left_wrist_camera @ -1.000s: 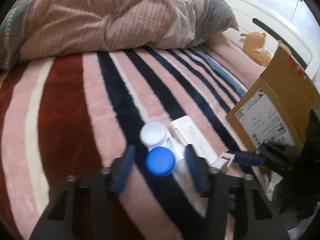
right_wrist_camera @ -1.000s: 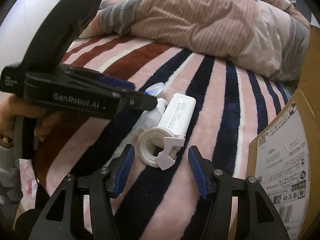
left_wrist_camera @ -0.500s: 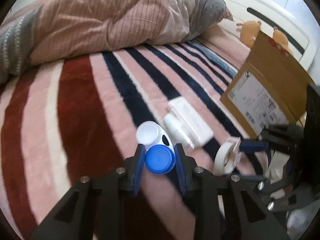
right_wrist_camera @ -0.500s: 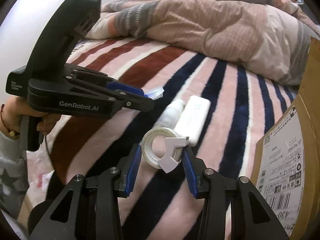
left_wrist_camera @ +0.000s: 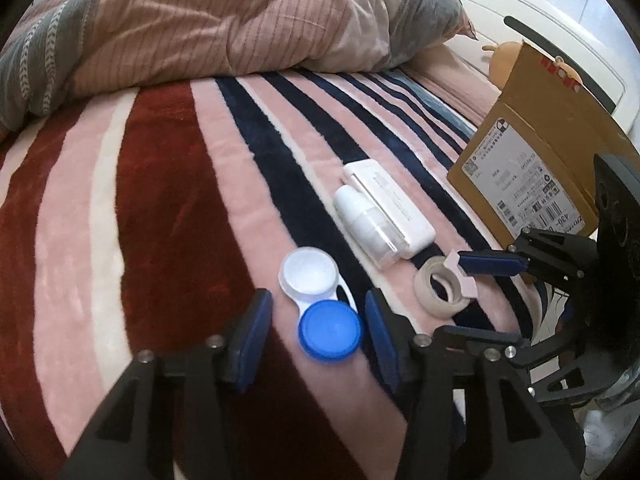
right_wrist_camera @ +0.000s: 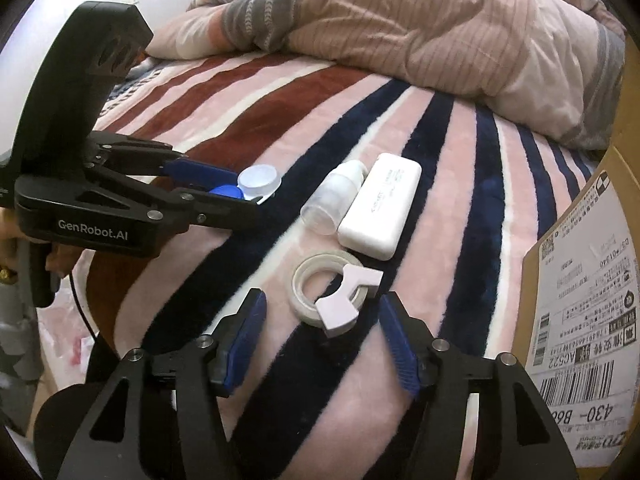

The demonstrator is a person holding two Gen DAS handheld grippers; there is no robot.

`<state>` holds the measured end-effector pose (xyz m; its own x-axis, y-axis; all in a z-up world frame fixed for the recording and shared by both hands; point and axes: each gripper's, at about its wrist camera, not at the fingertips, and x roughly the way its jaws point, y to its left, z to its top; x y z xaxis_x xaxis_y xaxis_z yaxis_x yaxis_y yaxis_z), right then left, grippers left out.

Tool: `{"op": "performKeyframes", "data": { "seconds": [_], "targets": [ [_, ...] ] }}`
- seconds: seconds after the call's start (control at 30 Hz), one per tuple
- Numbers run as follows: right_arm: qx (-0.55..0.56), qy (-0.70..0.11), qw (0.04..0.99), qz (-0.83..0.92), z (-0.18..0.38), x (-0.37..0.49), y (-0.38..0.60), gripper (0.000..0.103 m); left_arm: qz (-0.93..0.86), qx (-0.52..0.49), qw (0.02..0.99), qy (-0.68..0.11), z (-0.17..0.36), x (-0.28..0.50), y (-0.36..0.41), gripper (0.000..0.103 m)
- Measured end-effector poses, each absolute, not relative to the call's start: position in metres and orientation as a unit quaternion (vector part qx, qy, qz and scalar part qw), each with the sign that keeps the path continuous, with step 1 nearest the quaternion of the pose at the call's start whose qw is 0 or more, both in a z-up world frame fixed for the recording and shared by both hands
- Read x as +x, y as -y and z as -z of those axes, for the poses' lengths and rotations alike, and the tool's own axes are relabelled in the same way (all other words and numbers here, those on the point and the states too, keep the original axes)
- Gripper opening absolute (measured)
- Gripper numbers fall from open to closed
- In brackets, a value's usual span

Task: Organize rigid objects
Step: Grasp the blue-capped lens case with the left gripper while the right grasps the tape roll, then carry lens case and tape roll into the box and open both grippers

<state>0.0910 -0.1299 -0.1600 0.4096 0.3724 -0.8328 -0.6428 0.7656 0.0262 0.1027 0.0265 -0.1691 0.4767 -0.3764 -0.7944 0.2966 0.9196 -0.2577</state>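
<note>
A contact lens case with one white cup and one blue cap lies on the striped blanket. My left gripper straddles its blue cap; the jaws are opening and the pads stand clear of it. A tape roll with a white clip lies flat between the fingers of my right gripper, whose jaws are also opening, pads apart from it. Just beyond the roll, a white box and a small clear bottle lie side by side. The right wrist view shows the left gripper over the lens case.
A cardboard box with shipping labels stands at the right, close to the right gripper. A bunched striped duvet covers the far end of the bed. A hand holds the left gripper's handle at the bed's near left edge.
Both grippers were shut on their things half a second ago and have now let go. The lens case and the tape roll rest on the blanket, set apart from the bottle and box.
</note>
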Motion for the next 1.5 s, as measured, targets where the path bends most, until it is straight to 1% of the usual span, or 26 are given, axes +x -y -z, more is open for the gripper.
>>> {"op": "performKeyframes", "data": {
  "seconds": [0.03, 0.07, 0.1, 0.13, 0.3, 0.43, 0.57, 0.8, 0.97, 1.17, 1.27, 1.5],
  "targets": [
    [-0.152, -0.445, 0.827, -0.307, 0.16, 0.092, 0.129, 0.055, 0.192, -0.037, 0.86, -0.472, 0.169, 0.104, -0.025, 0.039],
    [-0.152, -0.443, 0.828, -0.307, 0.16, 0.094, 0.129, 0.054, 0.188, -0.03, 0.861, -0.472, 0.17, 0.105, -0.023, 0.033],
    [-0.153, -0.442, 0.829, -0.307, 0.161, 0.094, 0.128, 0.051, 0.182, -0.02, 0.862, -0.472, 0.17, 0.105, -0.022, 0.029],
    [-0.155, -0.439, 0.83, -0.307, 0.161, 0.094, 0.127, 0.043, 0.18, -0.015, 0.863, -0.472, 0.169, 0.106, -0.021, 0.029],
    [-0.166, -0.426, 0.834, -0.309, 0.157, 0.089, 0.123, 0.043, 0.178, -0.021, 0.864, -0.471, 0.163, 0.103, -0.024, 0.029],
    [-0.157, -0.414, 0.837, -0.321, 0.142, 0.078, 0.123, 0.043, 0.169, -0.017, 0.871, -0.461, 0.148, 0.091, -0.027, 0.029],
    [-0.15, -0.39, 0.842, -0.34, 0.115, 0.062, 0.122, 0.043, 0.161, -0.015, 0.885, -0.437, 0.122, 0.075, -0.03, 0.029],
    [-0.138, -0.317, 0.868, -0.357, 0.043, 0.039, 0.14, 0.043, 0.171, -0.015, 0.909, -0.381, 0.055, 0.045, -0.021, 0.029],
    [-0.13, -0.276, 0.89, -0.338, 0.003, 0.035, 0.175, 0.043, 0.187, 0.001, 0.92, -0.345, 0.01, 0.036, 0.008, 0.029],
    [-0.106, -0.246, 0.917, -0.297, -0.025, 0.039, 0.234, 0.043, 0.23, 0.02, 0.918, -0.323, -0.023, 0.046, 0.063, 0.029],
    [-0.107, -0.248, 0.926, -0.264, -0.021, 0.048, 0.263, 0.043, 0.257, 0.026, 0.912, -0.319, -0.033, 0.055, 0.096, 0.029],
    [-0.086, -0.296, 0.923, -0.232, 0.014, 0.074, 0.317, 0.043, 0.286, 0.071, 0.896, -0.334, -0.037, 0.085, 0.168, 0.029]
  ]
}}
